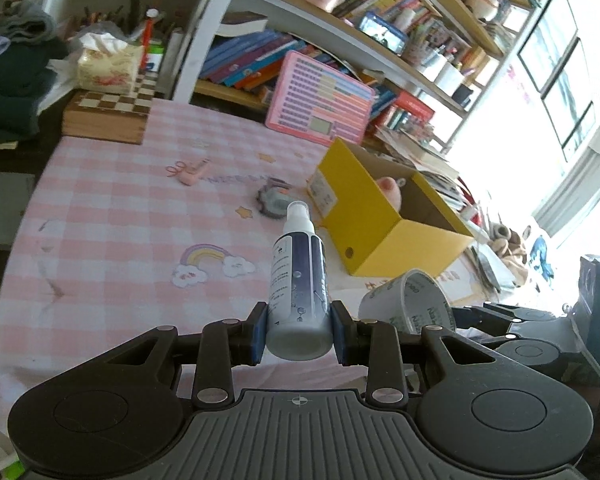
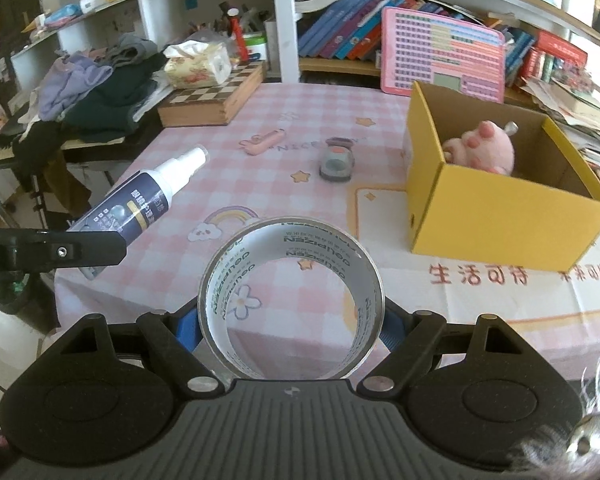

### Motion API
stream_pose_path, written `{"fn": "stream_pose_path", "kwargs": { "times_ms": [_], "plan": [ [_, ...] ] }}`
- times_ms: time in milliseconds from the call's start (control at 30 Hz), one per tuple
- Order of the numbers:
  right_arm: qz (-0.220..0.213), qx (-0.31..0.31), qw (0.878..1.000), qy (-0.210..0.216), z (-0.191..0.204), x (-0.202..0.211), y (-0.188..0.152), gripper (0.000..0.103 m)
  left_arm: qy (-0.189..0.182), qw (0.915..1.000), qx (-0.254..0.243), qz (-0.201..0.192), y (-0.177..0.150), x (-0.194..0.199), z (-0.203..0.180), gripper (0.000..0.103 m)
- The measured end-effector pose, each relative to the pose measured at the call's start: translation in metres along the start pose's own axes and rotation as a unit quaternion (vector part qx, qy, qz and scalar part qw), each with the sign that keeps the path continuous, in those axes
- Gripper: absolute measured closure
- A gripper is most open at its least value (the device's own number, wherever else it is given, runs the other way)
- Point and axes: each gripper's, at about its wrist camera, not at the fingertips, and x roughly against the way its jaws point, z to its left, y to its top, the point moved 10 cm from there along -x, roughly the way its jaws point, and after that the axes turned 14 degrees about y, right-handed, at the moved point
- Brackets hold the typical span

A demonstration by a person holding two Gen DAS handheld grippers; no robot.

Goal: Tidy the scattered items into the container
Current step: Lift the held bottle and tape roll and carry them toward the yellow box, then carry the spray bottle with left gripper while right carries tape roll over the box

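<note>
Two tools, both full — my left tool (image 1: 299, 330) clamps a spray bottle (image 1: 298, 280), my right tool (image 2: 290, 326) a tape roll (image 2: 290, 300); yellow box (image 2: 500, 216) at two o'clock.

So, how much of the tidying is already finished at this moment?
Done: a pink plush toy already lies inside the yellow box. In hand: the left gripper holds a spray bottle and the right gripper holds a roll of clear tape, both not yet over the box. Left: a small pink item and a grey round gadget on the checked tablecloth.
</note>
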Motion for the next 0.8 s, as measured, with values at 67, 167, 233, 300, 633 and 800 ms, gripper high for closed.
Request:
{"fn": "stream_pose_path", "kwargs": {
  "times_ms": [67,167,233,300,633,800],
  "plan": [
    [-0.002,-0.005,1.000,-0.005,-0.002,0.005,-0.004,0.021,-0.006,1.0000,-0.005,0.002,-0.002,0.000,-0.004,0.072],
    [-0.004,-0.014,1.000,-0.012,-0.006,0.010,-0.008,0.021,-0.011,0.9999,-0.011,0.003,-0.003,0.000,-0.010,0.072],
    [-0.006,-0.019,1.000,-0.016,-0.008,0.013,-0.011,0.021,-0.016,0.9997,-0.016,0.004,-0.004,0.000,-0.014,0.072],
    [-0.006,-0.024,0.999,-0.021,-0.010,0.016,-0.014,0.021,-0.020,0.9996,-0.019,0.007,-0.005,0.000,-0.018,0.072],
    [-0.012,-0.043,0.998,-0.041,-0.028,0.032,-0.024,0.021,-0.037,0.9989,-0.028,0.007,-0.006,-0.005,-0.038,0.072],
    [-0.017,-0.053,0.997,-0.051,-0.043,0.042,-0.027,0.021,-0.046,0.9982,-0.037,0.008,-0.005,-0.010,-0.052,0.072]
  ]
}}
